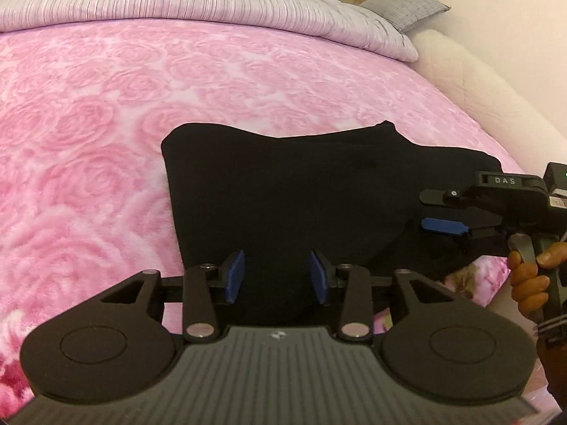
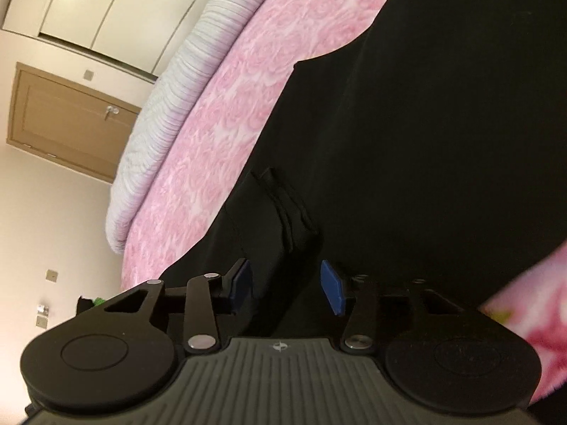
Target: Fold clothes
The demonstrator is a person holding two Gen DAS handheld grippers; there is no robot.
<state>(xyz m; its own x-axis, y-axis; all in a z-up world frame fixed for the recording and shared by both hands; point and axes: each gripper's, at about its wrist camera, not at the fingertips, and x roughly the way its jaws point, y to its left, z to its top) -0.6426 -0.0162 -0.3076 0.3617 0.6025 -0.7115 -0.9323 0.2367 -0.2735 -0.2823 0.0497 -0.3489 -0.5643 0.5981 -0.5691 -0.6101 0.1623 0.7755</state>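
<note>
Clearly soft and light, the black garment [image 1: 283, 191] lies partly folded on the pink rose-patterned bedspread [image 1: 88, 124], near the bed's front edge. It should drape and sag rather than hold a shape, so a pinch at a layered edge or corner is likely the surest hold; the plush cover beneath may drag at it. Farther back lie a ribbed lilac duvet [image 1: 177, 3] and a grey pillow [image 1: 404, 7].

From left to right: the left gripper [image 1: 277, 276] hovers over the garment's near edge, its blue pads [image 1: 235, 274] partly apart with dark cloth showing between them, and nothing pinched. At the right, the right gripper [image 2: 286, 288], held in a person's hand [image 1: 531, 276], comes in sideways at the garment's right corner. Its wrist view shows the jaws about half open, straddling a stacked fold of black fabric [image 2: 287, 209]; the pads do not appear to press on it, so I judge it not yet gripped.
</note>
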